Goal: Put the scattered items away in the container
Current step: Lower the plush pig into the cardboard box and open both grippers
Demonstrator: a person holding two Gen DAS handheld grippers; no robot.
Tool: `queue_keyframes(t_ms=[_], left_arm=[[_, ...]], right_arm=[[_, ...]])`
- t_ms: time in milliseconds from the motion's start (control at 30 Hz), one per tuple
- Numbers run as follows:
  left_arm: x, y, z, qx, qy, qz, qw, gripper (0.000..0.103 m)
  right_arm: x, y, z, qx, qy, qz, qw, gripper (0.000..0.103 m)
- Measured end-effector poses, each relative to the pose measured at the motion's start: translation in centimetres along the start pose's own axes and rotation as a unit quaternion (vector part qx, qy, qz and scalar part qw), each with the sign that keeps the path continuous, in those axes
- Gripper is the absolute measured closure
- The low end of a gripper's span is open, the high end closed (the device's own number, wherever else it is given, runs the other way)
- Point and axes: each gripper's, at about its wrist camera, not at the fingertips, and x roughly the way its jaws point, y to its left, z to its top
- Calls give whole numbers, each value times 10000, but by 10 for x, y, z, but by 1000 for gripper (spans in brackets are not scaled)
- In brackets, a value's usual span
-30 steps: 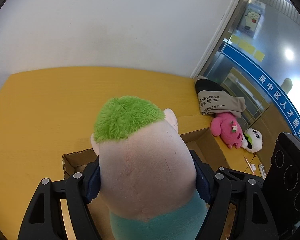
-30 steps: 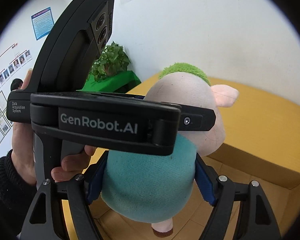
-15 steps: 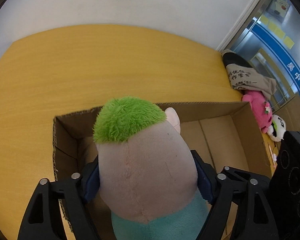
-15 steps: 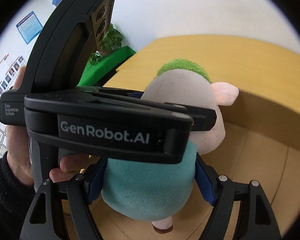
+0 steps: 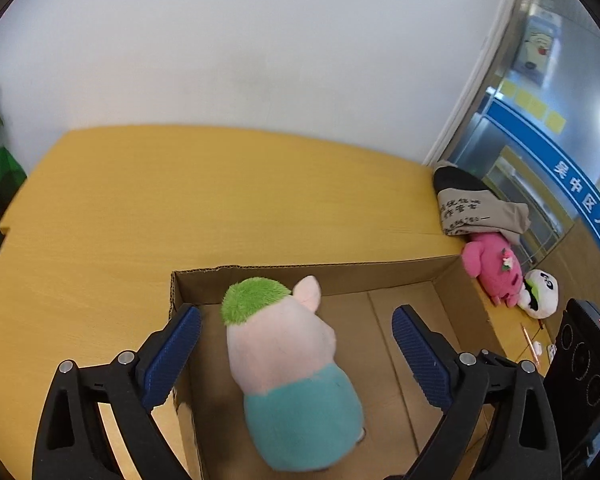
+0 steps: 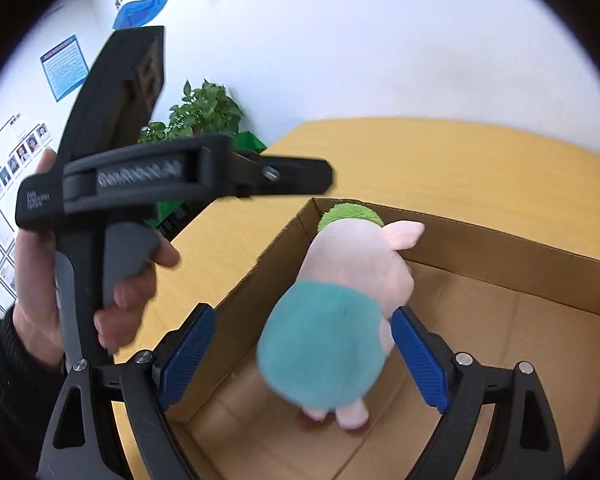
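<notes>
Left wrist view: my left tongs [image 5: 296,340] are spread wide, released, with the pig plush [image 5: 288,368] standing free between them inside the cardboard box [image 5: 320,270] on the bench [image 5: 180,200]. A pink plush [image 5: 492,268] and panda plush [image 5: 540,294] lie beside the box.

Right wrist view: my right tongs [image 6: 300,348] are also released; the right pad [image 6: 418,356] sits just beside the plush [image 6: 340,304], which stands in the box [image 6: 500,248].

A yellow wooden bench [image 5: 220,200] stands against a plain white wall [image 5: 260,60]; left of it a leafy green potted plant [image 6: 204,114], right a glass partition [image 5: 540,140].
</notes>
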Motion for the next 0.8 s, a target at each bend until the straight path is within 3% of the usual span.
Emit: queue_keyframes(t_ms=[33, 67, 100, 133, 167, 200, 233, 267, 367, 433, 500, 800], left_arm=[[-11, -5, -3, 35, -103, -12, 9999, 3], [-25, -12, -11, 90, -241, -10, 9997, 2], [-39, -20, -19, 176, -388, 14, 9991, 1], [-47, -26, -25, 236, -492, 39, 9985, 1], [-59, -33, -34, 311, -626, 69, 9975, 0], [-71, -41, -46, 385, -772, 75, 9962, 0], [-79, -49, -56, 458, -899, 74, 9949, 0], [-90, -60, -70, 545, -1027, 71, 9932, 0], [-109, -82, -108, 632, -1270, -60, 9899, 0], [-120, -94, -134, 626, -1358, -153, 9886, 0], [-124, -102, -152, 661, -1381, -152, 9881, 0], [-152, -137, -204, 567, -1547, -332, 9858, 0]], right_arm=[[10, 33, 3, -62, -64, -58, 9999, 13], [-2, 40, -4, -116, -123, -116, 9998, 13], [23, 64, 4, -165, -200, -201, 9995, 13], [26, 44, 12, -178, -264, -259, 9992, 13], [18, 54, 3, -173, -317, -326, 9988, 13], [16, 13, -1, -134, -377, -413, 9983, 13], [3, 21, -10, -101, -421, -493, 9978, 13], [5, -12, -26, -67, -455, -624, 9970, 13], [-53, -10, -56, -54, -570, -1184, 9913, 13], [-62, -3, -70, 64, -641, -1514, 9864, 12], [-95, 7, -88, 192, -673, -1680, 9833, 12], [-134, 15, -123, 204, -693, -2085, 9754, 13]])
